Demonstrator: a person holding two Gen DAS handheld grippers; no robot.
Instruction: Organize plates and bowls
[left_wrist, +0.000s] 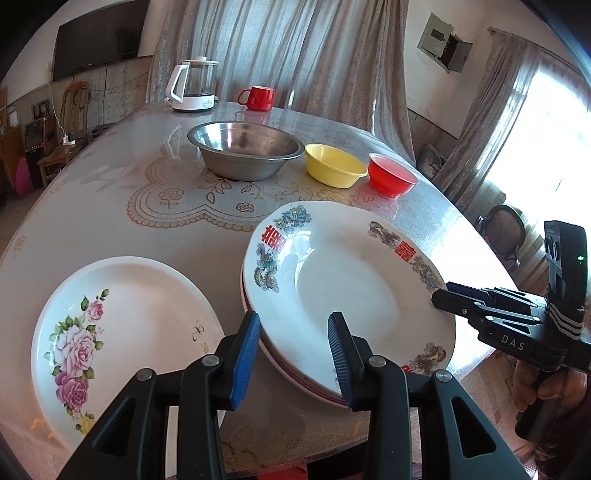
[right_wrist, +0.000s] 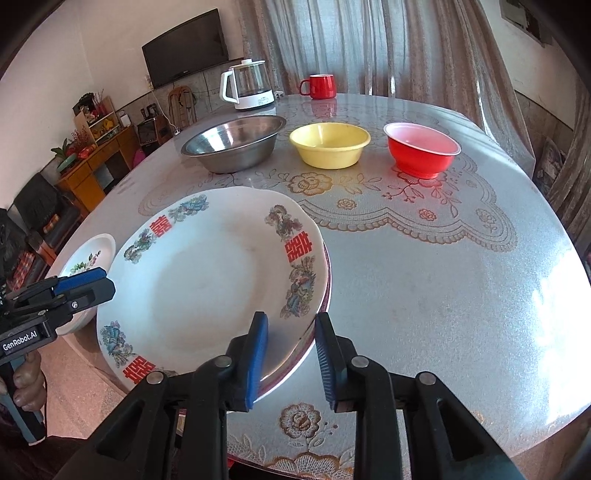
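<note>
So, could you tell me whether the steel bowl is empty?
Empty: the steel bowl shows only bare metal inside.

Bare tabletop (right_wrist: 443, 295) lies right of the plate stack (right_wrist: 207, 273); three bowls (right_wrist: 330, 144) line up behind it, rose plate (left_wrist: 122, 332) left.

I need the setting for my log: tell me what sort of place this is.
Most likely a home living or dining room: a round table with a lace-pattern cover, a wall TV, a kettle, and long curtains behind.
</note>
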